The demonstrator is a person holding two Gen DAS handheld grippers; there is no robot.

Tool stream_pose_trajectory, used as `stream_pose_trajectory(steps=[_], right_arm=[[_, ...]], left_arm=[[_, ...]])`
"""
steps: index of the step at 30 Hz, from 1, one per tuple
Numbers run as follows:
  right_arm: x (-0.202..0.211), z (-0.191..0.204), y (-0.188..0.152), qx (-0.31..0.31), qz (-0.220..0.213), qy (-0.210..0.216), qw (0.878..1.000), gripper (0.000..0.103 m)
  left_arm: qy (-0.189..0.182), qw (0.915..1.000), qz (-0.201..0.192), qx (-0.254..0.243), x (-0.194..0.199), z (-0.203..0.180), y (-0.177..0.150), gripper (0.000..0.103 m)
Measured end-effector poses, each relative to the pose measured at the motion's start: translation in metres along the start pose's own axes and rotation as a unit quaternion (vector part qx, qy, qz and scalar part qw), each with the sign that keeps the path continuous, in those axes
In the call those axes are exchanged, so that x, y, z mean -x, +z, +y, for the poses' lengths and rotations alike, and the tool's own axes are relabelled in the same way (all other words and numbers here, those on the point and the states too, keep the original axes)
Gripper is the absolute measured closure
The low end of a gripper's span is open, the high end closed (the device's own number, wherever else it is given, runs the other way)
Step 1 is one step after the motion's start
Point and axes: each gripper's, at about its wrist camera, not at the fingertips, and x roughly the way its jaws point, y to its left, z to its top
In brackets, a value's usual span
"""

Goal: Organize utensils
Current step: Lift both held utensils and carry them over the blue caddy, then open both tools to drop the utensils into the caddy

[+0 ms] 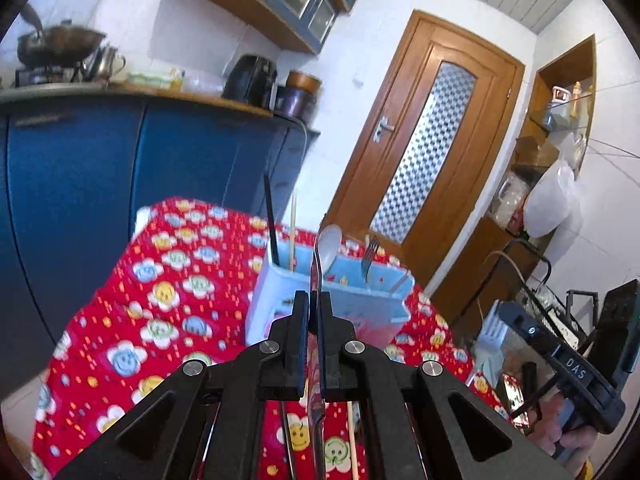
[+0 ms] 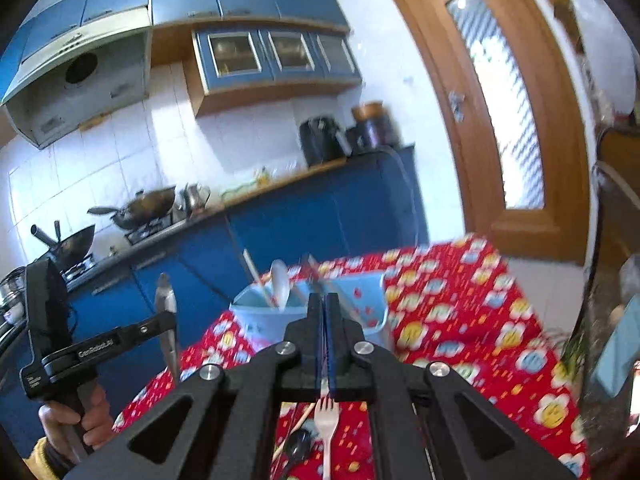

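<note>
Left hand-held gripper (image 1: 314, 304) pinches a knife (image 1: 316, 272); right hand-held gripper (image 2: 325, 304) pinches a fork (image 2: 327, 420). Ahead, caddy (image 1: 360, 300) holds spoon (image 1: 330, 246), fork, chopsticks (image 1: 282, 224).

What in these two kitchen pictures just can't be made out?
- Left wrist view: the lower handle of the metal utensil held by the left hand-held gripper is hidden behind its fingers.
- Right wrist view: the caddy and tablecloth are motion-blurred; compartments are unclear.
- Right wrist view: the fork handle is cut off by the bottom edge.
</note>
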Motion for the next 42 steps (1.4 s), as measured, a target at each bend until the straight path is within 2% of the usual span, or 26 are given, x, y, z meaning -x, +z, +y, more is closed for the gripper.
stream_pose_trajectory(steps=[4,9,15,18,21,26,29,37,42], right_arm=[[0.006,0.000,0.014,0.008,-0.024,-0.027,0.999,0.100],[-0.001,-0.004,0.022,0.006,-0.023,-0.039,0.999,0.100],[-0.008,-0.008,0.032,0.005,-0.030,-0.045,0.999,0.100],[-0.013,-0.008,0.038,0.011,-0.037,-0.050,0.998,0.100],[-0.019,-0.006,0.046,0.021,-0.049,-0.056,0.997,0.100],[-0.029,-0.004,0.059,0.041,-0.073,-0.071,0.994,0.100],[-0.040,-0.006,0.068,0.040,-0.080,-0.069,0.994,0.100],[-0.071,-0.001,0.075,0.078,-0.105,-0.101,0.986,0.100],[-0.091,-0.004,0.067,0.091,-0.101,-0.119,0.984,0.100]], left_arm=[[0.004,0.9996,-0.028,-0.008,0.007,-0.006,0.020,0.099],[0.019,0.9968,-0.075,-0.019,0.008,-0.015,0.050,0.099],[0.033,0.9914,-0.126,-0.014,-0.004,-0.022,0.082,0.099],[0.022,0.9895,-0.143,-0.001,-0.015,-0.024,0.096,0.099],[0.030,0.9858,-0.165,-0.009,-0.025,-0.029,0.104,0.099],[0.045,0.9781,-0.201,-0.032,-0.041,-0.034,0.103,0.099],[0.055,0.9758,-0.208,-0.037,-0.052,-0.032,0.101,0.099],[0.068,0.9766,-0.199,-0.047,-0.080,-0.021,0.084,0.099],[0.064,0.9773,-0.195,-0.051,-0.091,-0.018,0.073,0.099]])
